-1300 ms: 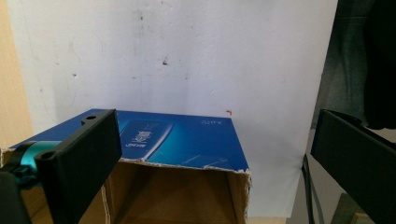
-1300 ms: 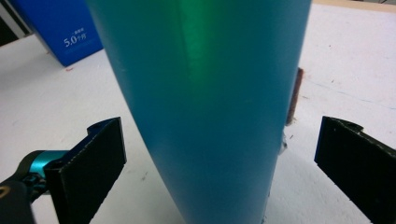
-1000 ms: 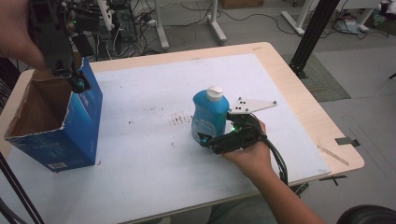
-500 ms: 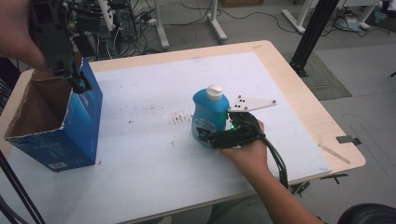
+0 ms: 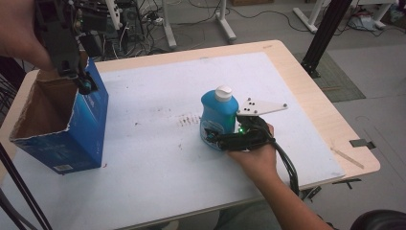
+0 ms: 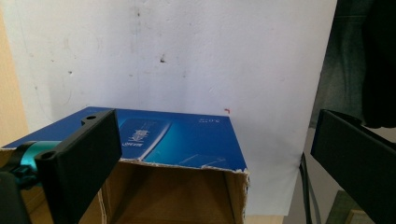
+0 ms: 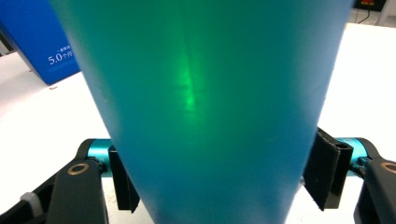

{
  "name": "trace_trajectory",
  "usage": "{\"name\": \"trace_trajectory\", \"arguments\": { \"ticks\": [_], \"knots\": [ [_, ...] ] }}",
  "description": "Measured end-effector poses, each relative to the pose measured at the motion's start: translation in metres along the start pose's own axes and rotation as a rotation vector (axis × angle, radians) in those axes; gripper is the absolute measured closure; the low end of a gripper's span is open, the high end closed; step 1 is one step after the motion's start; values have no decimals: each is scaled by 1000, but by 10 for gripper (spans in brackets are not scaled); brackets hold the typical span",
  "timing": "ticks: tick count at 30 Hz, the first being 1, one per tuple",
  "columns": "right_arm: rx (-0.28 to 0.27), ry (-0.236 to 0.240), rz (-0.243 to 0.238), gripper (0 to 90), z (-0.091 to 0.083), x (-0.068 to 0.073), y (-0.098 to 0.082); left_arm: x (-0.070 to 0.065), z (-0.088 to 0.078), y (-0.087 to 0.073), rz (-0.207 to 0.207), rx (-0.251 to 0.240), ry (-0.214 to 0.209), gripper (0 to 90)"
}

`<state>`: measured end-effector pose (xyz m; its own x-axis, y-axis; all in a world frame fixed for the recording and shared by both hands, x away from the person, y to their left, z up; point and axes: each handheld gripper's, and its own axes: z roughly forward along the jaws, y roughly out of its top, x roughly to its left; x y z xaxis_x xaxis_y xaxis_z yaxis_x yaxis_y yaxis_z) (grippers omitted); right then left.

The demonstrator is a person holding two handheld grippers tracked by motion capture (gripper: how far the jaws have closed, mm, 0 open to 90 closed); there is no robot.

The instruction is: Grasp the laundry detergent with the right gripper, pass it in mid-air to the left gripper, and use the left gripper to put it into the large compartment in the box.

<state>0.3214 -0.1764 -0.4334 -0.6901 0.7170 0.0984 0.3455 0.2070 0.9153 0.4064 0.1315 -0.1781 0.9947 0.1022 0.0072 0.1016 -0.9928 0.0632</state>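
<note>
right claw clamped on upright blue bottle mid-counter | left claw spread wide above open blue box

a light wooden table stood in the room, and a white sheet covered most of its top, with some small dark marks on it. the floor was grey. at the far left many black cables lay on the floor. white stand legs stood at the far side, and a black post rose at the far right on a dark mat.
</note>
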Motion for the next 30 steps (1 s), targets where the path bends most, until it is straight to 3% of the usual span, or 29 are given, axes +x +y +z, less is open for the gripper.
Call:
{"name": "trace_trajectory", "arguments": {
  "ticks": [18, 30],
  "knots": [
    [-1, -19, -13, 336, 2, 1, 0, 1, 1, 0, -4, 10, -3, 16],
    [-16, -26, -64, 432, 1, 4, 1, 2, 1, 1, -12, 12, -9, 17]
  ]
}}
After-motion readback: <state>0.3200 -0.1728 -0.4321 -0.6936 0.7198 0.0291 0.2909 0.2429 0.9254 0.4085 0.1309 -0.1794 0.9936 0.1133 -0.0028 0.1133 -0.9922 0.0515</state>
